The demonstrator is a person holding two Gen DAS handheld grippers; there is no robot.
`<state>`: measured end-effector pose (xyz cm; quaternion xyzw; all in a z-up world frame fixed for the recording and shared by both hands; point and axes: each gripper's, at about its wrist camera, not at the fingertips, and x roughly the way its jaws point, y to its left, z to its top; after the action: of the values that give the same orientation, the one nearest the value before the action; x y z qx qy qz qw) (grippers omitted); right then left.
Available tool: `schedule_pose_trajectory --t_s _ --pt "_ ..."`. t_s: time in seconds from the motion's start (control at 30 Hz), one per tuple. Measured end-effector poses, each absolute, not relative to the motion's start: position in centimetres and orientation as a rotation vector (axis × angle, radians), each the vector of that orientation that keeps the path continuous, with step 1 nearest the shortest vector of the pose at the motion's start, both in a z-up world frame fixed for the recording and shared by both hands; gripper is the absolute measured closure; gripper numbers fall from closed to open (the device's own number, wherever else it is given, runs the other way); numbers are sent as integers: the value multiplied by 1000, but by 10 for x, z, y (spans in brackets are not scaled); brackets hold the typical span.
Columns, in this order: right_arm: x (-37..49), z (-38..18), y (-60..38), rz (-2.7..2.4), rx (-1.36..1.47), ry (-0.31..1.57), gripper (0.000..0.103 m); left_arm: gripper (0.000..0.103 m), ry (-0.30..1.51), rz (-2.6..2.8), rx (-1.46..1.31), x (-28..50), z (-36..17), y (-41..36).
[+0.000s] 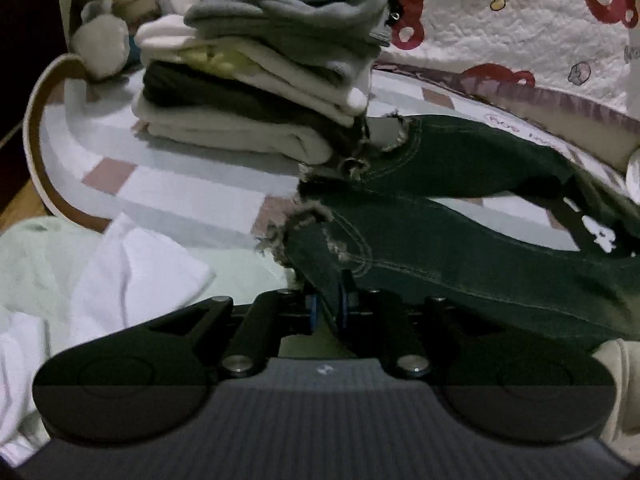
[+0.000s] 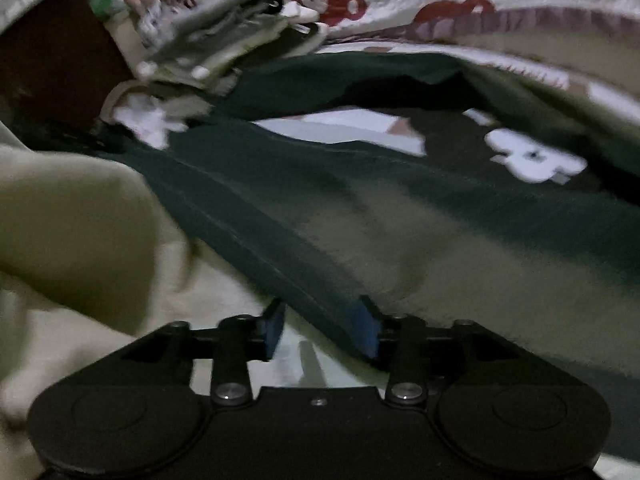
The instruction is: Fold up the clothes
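Dark green jeans (image 1: 460,272) with frayed leg ends lie spread across the bed, both legs running toward the left. My left gripper (image 1: 328,308) is shut on the fabric near one frayed hem, which rises between the blue pads. In the right wrist view the same jeans (image 2: 280,200) stretch away from me, with a white patch showing on them at the right. My right gripper (image 2: 320,332) stands open. The jeans' edge passes between its pads close to the right one, and nothing is pinched.
A stack of folded clothes (image 1: 260,80) sits on the checkered sheet (image 1: 180,188) just behind the jeans' hems. A plush toy (image 1: 112,8) and a bear-print quilt (image 1: 500,20) lie beyond. White clothing (image 1: 132,280) lies at left, and a beige garment (image 2: 72,220) beside the right gripper.
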<state>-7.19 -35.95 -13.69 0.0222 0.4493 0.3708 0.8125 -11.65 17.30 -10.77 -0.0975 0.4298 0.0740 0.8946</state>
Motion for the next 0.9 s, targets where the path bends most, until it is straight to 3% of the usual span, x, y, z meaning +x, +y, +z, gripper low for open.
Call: schedule_pose_trajectory --t_s 0.17,0.43,0.53,0.67,0.77,0.8,0.9 --pt "-71 -136 -385 832 245 1000 52 78 1004 178 -157 -121 -105 177" --pt "-55 -89 -411 819 364 874 51 67 958 11 38 -89 -23 159" --pt "-23 -65 -418 685 242 866 51 56 1015 -106 156 -57 -9 134" --pt "35 -30 -395 492 -253 1070 51 56 1233 -269 304 0 -1 93" --pt "62 -3 -368 520 -529 1088 51 54 1246 -284 424 42 -3 68" --pt "72 5 -359 544 -593 1089 51 49 1229 -279 477 56 -10 57" --pt "106 7 -338 566 -564 1020 48 46 1170 -247 581 92 -49 32"
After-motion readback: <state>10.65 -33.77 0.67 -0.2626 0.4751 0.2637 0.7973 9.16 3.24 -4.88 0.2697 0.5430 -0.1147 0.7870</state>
